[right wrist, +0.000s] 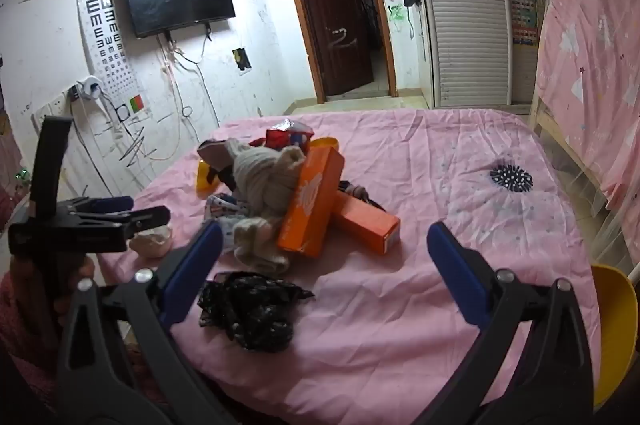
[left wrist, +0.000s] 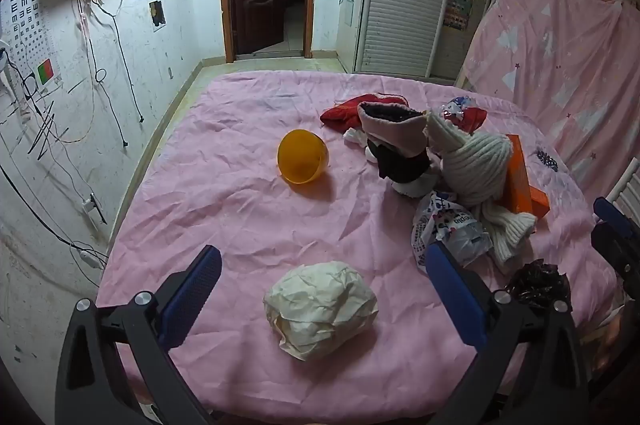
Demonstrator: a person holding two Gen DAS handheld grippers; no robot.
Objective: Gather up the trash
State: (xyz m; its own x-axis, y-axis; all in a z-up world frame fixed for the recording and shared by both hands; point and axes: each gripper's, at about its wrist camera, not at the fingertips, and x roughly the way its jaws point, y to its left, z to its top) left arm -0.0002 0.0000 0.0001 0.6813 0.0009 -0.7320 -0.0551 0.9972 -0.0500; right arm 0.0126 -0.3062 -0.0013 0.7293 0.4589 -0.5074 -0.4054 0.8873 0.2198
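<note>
**Lining up on the first piece of trash**

The crumpled cream paper wad [left wrist: 320, 309] is lying on the pink bedsheet [left wrist: 240, 209] at the near edge of the bed, and the left gripper [left wrist: 324, 289] is hovering over it with both blue pads spread wide, one to each side of the wad and neither touching it. Nothing is being held. Judging from this, the approach step is under way and no trash has been collected yet.

Taking the wad as the landmark: the orange plastic bowl [left wrist: 303, 156] is sitting farther up the bed from it, well apart, tipped on its side with its mouth towards the camera. To the wad's right a printed plastic bag [left wrist: 448, 229] is lying against a heap of clothing, a cream knitted scarf [left wrist: 476, 165] and two orange cartons [right wrist: 312, 205]. Nearer than the bag, at the bed's edge, a crumpled black plastic bag [right wrist: 248, 309] is lying just inside the right gripper [right wrist: 324, 257], whose jaws are likewise standing fully apart and empty.

The next move probably calls for lowering the left gripper until the pads are bracketing the wad's widest part, then closing gently, since the paper is likely to crush and slip. The bowl looks like a possible container, though that is only a guess. The right gripper would need to shift towards its left finger [right wrist: 192, 257] to centre on the black bag.
</note>
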